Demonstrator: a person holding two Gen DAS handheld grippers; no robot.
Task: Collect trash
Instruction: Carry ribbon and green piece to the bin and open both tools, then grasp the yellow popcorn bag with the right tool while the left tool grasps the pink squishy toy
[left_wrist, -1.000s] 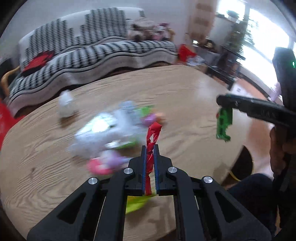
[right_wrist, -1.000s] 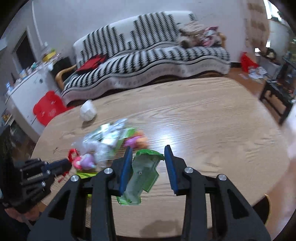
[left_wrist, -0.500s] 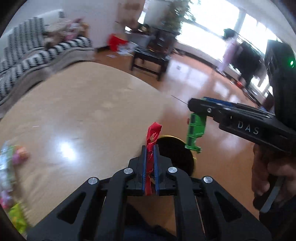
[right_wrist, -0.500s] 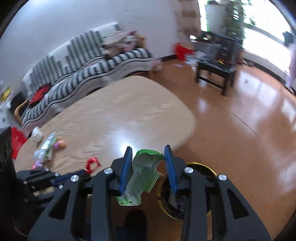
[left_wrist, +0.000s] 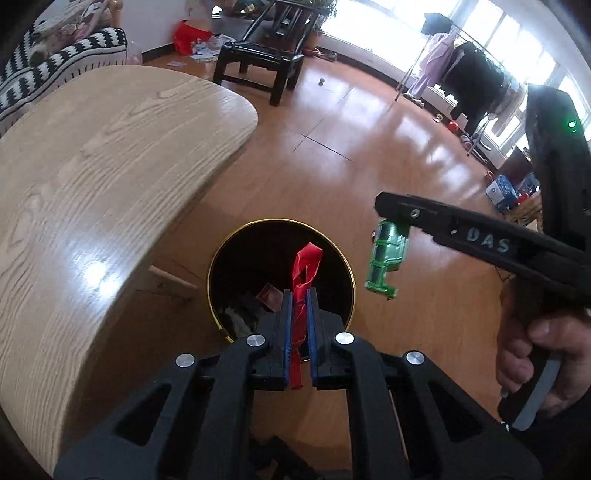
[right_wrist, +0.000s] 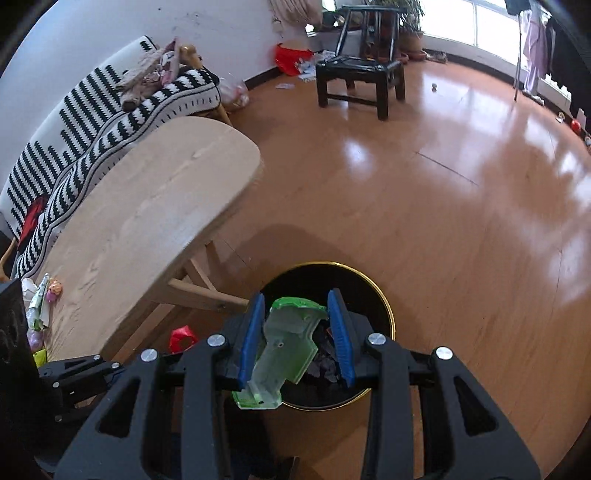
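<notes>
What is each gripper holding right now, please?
Left gripper: closed on the crumpled red plastic wrapper.
Right gripper: closed on the translucent green plastic packaging piece, above the round black gold-rimmed bin.

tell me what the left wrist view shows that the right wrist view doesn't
Only the left wrist view shows the person's hand on the right hand-held gripper, the clothes rack by the windows, and the red wrapper pinched edge-on in the left hand-held gripper. Only the right wrist view shows the leftover trash on the table's far end and most of the striped sofa. Both show the black bin with its gold rim, the wooden table, the black stool and the green plastic piece.
</notes>
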